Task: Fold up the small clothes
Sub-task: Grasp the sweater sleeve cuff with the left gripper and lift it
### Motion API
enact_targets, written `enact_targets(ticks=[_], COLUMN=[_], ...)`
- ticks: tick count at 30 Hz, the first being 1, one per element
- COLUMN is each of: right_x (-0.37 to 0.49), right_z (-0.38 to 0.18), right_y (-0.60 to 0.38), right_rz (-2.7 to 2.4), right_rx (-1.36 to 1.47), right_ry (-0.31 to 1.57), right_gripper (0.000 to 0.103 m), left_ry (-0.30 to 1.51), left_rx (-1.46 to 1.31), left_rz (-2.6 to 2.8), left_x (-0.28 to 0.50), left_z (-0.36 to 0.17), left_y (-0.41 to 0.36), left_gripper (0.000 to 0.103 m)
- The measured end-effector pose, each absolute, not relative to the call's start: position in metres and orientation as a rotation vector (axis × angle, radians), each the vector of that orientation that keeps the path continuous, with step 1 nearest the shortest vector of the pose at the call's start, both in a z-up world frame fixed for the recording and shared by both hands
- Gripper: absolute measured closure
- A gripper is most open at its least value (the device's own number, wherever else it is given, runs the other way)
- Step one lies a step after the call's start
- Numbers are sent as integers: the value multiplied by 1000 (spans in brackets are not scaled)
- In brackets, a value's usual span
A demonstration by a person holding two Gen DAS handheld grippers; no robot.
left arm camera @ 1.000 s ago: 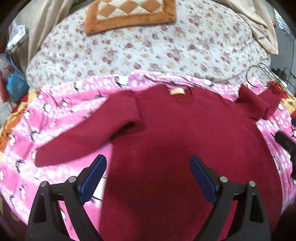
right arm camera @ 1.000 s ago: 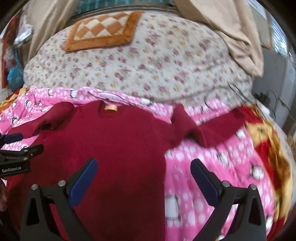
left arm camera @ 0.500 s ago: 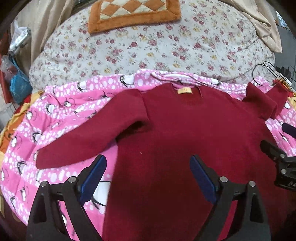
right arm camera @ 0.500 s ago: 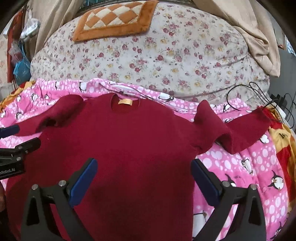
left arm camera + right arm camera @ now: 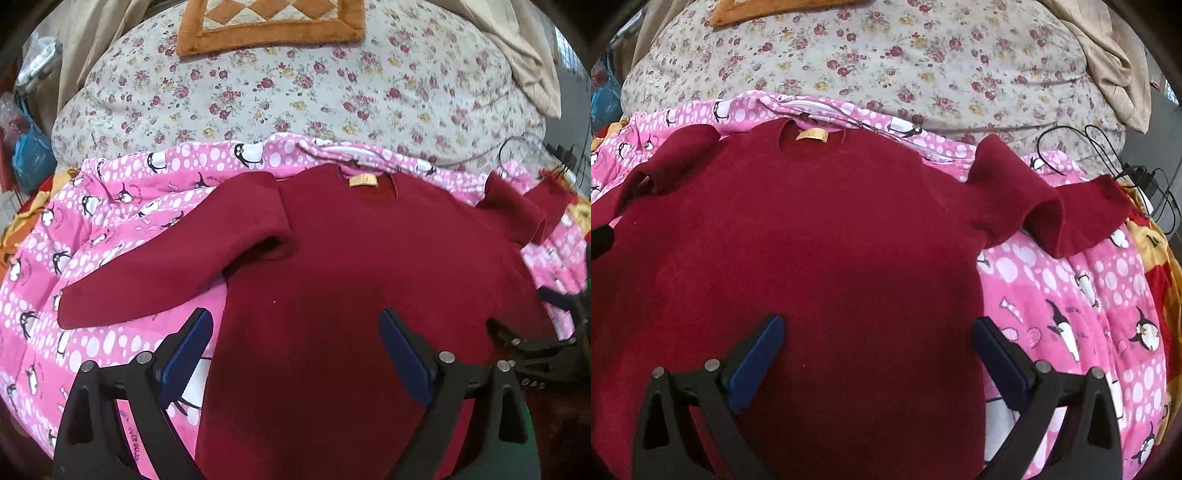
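Your left gripper (image 5: 295, 354) & right gripper (image 5: 879, 350) both gape wide w/ nothing between, now lower and closer over the dark-red fleece long-sleeved sweater (image 5: 354, 266), which lies flat on the pink penguin-print blanket (image 5: 110, 206), unmoved since 1 s ago.

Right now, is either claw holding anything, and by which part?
Nothing held. The left claw and right claw are both open above the red sweater, which lies flat on the pink blanket.

Red sweater (image 5: 354, 266) lies flat on pink blanket (image 5: 110, 236), left gripper (image 5: 295, 343) spread above it.
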State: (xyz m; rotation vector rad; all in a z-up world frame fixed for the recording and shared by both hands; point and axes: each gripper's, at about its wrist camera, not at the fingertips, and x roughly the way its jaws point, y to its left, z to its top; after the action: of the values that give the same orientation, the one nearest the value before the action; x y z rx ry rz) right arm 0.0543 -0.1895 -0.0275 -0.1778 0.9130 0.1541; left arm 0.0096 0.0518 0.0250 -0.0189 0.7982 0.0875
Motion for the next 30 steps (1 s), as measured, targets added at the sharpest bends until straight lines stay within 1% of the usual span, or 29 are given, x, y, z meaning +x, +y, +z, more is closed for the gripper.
enact_targets(ticks=[5,7,9,11,12,13,16,18,21,24,27,29,30], right_x=[55,55,55,54,55,54,54,54,54,54,54,55,54], right_z=[-27,-27,-27,-27,-27,-27,-28,-28,-27,-27,-27,-27,-28], right_y=[-189,-189,-189,-189,-188,-189,-188,-188,-187,-187,-188,-188,-188], right_rz=[157,157,156,155,155,155,151,150,150,149,149,149,148], right_rx=[-171,-171,-174,-175,-176,-177,-186,-189,-190,-190,-192,-192,-193], right_ry=[911,910,911,910,910,909,908,907,907,906,903,903,902], right_gripper=[0,0,0,0,0,0,0,0,0,0,0,0,0], left_ry=[713,680,685,716,740,767,784,789,811,841,789,746,734], left_rx=[-150,-214,-309,-419,-476,-556,-782,-892,-1019,-1077,-1128,-1177,-1199], left_rz=[93,110,121,137,133,136,178,145,48,8,39,91,105], left_x=[7,7,6,2,1,-5,-27,-37,-35,-21,-17,-21,-23], left_z=[64,80,82,72,65,54,25,6,-22,-44,-50,-56,-60], left_y=[102,145,198,252,275,303,364,377,376,370,378,390,394], left_gripper=[31,31,34,46,51,59,60,60,60,60,61,71,74])
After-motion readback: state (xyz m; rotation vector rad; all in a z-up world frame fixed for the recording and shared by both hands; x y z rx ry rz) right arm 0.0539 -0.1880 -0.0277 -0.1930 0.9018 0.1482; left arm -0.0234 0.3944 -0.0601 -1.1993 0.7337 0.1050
